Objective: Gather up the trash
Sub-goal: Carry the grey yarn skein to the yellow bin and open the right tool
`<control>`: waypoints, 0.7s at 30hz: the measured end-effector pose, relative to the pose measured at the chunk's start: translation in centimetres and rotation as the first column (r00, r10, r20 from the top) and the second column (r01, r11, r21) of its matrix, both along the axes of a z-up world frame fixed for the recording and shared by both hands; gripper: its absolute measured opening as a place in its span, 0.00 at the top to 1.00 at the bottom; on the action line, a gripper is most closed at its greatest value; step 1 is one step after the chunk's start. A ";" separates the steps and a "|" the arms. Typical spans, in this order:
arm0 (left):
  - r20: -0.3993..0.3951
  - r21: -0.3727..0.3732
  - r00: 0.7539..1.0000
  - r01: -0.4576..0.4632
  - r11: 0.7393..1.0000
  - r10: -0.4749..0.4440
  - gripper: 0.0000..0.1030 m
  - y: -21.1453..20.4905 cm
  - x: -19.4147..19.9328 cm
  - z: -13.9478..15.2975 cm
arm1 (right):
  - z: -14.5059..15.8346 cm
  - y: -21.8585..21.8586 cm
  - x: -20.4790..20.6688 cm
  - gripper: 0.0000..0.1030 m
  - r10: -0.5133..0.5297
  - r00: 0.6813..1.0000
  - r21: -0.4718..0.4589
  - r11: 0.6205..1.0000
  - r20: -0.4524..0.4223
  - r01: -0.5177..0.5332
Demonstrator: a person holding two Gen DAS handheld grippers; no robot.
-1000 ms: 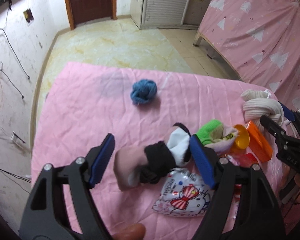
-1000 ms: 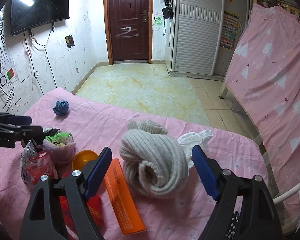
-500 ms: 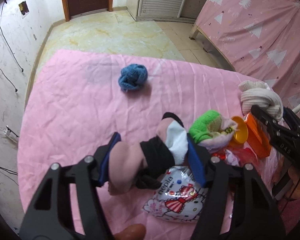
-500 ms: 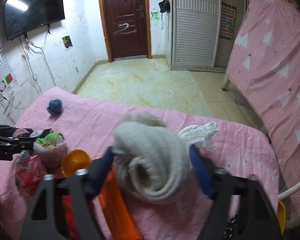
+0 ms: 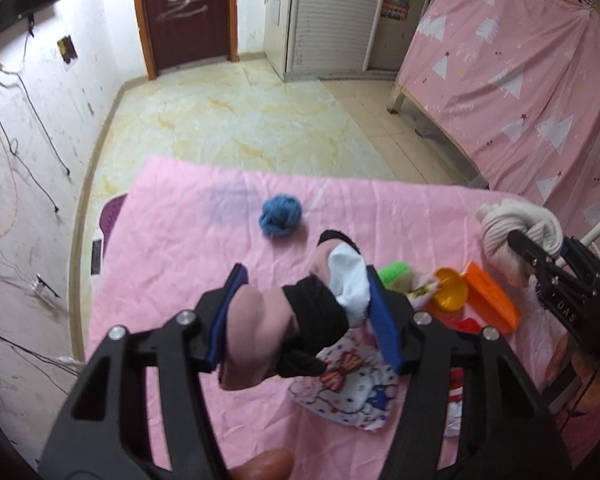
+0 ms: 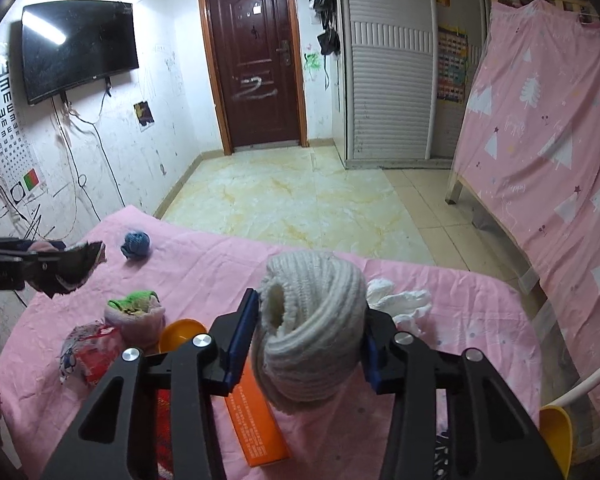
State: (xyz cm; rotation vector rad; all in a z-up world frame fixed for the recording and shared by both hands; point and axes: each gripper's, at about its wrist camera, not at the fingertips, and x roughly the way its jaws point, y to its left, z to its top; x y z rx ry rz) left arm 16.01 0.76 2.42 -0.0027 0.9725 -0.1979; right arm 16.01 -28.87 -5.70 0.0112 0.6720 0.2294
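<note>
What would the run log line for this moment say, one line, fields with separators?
left claw: shut on pink-black-white sock bundle, lifted | right claw: shut on cream knit sock roll, lifted | blue sock ball: on pink sheet

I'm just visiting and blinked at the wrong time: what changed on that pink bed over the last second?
Both grippers closed and lifted. The left gripper clamped the pink-black-white sock bundle and raised it off the sheet; the right gripper clamped the cream knitted sock ball and raised it too. The blue sock ball, orange box, orange cup and cartoon packet stayed put.
</note>
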 end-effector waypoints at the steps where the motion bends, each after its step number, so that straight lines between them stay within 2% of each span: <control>1: 0.009 0.001 1.000 0.005 1.000 -0.005 0.45 -0.4 -0.1 0.4 | 0.3 -0.2 -0.3 0.68 -0.001 1.000 0.006 1.000 0.009 0.001; 4: 0.033 0.001 0.999 0.025 1.000 -0.025 0.45 -2.0 -0.4 1.7 | 1.1 -1.1 -1.2 0.74 -0.008 0.999 0.009 1.000 0.034 0.008; 6: 0.044 0.001 0.998 0.044 0.999 -0.044 0.45 -3.3 -0.7 2.2 | 1.3 -1.6 -1.6 0.82 -0.002 1.000 0.008 1.000 0.030 0.002; 10: 0.053 0.000 0.996 0.075 0.997 -0.074 0.45 -5.3 -1.3 2.5 | 0.5 -2.3 -1.4 0.82 0.018 1.000 0.026 0.999 -0.017 -0.018; 14: 0.049 0.004 0.994 0.096 0.995 -0.096 0.45 -6.8 -1.5 2.5 | 0.3 -2.7 -1.2 0.82 0.032 0.999 0.054 0.998 -0.029 -0.030; 16: 0.051 0.012 0.993 0.106 0.994 -0.107 0.45 -7.3 -1.7 2.4 | 0.3 -2.6 -1.2 0.78 0.041 0.999 0.054 0.998 -0.027 -0.040; 19: 0.051 0.017 0.992 0.112 0.994 -0.113 0.45 -7.7 -1.9 2.4 | 0.3 -2.2 -1.1 0.50 0.049 0.999 0.045 0.998 -0.024 -0.047; 20: 0.051 0.017 0.992 0.113 0.994 -0.113 0.45 -7.8 -1.9 2.4 | 0.3 -2.2 -1.1 0.34 0.050 0.998 0.044 0.998 -0.025 -0.049; 21: 0.051 0.017 0.992 0.113 0.993 -0.114 0.45 -7.8 -1.9 2.4 | 0.3 -2.0 -1.1 0.27 0.051 0.998 0.042 0.998 -0.024 -0.050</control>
